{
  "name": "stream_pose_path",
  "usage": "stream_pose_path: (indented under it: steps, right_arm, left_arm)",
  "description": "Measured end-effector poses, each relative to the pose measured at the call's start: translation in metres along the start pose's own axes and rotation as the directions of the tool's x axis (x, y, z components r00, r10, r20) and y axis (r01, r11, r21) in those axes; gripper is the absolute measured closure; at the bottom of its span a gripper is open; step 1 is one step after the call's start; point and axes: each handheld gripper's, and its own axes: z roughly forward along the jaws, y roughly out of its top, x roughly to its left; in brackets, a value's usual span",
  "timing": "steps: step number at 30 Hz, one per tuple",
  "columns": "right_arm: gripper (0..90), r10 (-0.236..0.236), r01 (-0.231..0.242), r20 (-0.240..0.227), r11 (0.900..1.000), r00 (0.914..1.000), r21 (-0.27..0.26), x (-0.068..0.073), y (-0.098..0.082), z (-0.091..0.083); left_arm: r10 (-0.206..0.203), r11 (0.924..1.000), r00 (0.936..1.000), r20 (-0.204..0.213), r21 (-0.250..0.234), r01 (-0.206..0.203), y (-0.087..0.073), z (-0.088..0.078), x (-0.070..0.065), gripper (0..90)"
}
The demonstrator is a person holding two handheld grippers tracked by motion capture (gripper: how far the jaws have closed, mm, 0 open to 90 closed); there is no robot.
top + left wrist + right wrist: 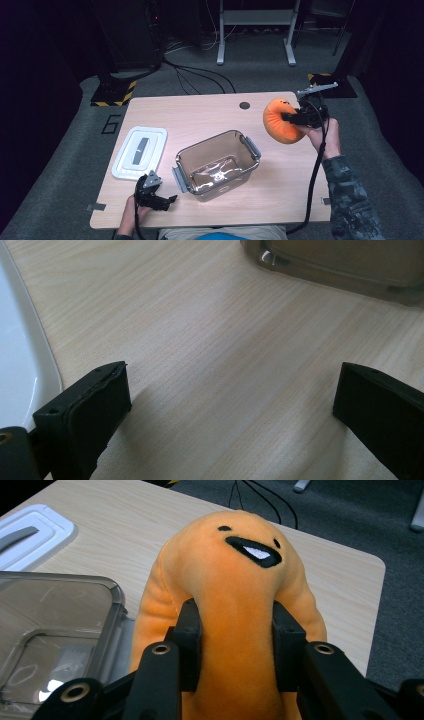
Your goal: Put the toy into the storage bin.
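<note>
Standing on grey carpet, the wooden table (210, 120) sees right gripper (232, 640) pinching plush (235, 580), left gripper (230, 405) agape.

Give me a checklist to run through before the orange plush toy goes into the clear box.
1. Grip on the plush toy: ok. The right gripper is shut on it, jaws pinching its middle.
2. Toy off the table: ok, it hangs in the air right of the box.
3. Clear box open: ok. Its lid lies apart, on the left.
4. Box empty: ok, bare floor seen through the walls.
5. Left gripper out of the way: ok. It rests open near the box's left latch, holding nothing.
6. Toy fits without folding: cannot tell.
</note>
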Motion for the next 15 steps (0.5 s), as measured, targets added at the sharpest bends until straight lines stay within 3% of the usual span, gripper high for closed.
stream_pose_path:
  steps: [1, 9, 15]
  right_arm:
    - [64.6, -0.020, 0.020, -0.004, 1.000, 0.9998, -0.004, 0.000, 0.001, -0.001]
    - [64.4, 0.008, -0.008, -0.022, 1.000, 0.9997, 0.004, 0.010, 0.010, -0.002]
    - [64.2, -0.002, 0.001, -0.041, 1.000, 0.9992, -0.005, 0.016, 0.016, -0.004]
  left_arm:
    - [0.000, 1.0000, 1.0000, 0.000, 0.000, 0.000, 0.000, 0.000, 0.000, 1.5]
    - [0.000, 1.0000, 1.0000, 0.000, 0.000, 0.000, 0.000, 0.000, 0.000, 1.6]
    - [0.002, 1.0000, 1.0000, 0.000, 0.001, -0.002, 0.000, 0.000, 0.000, 1.6]
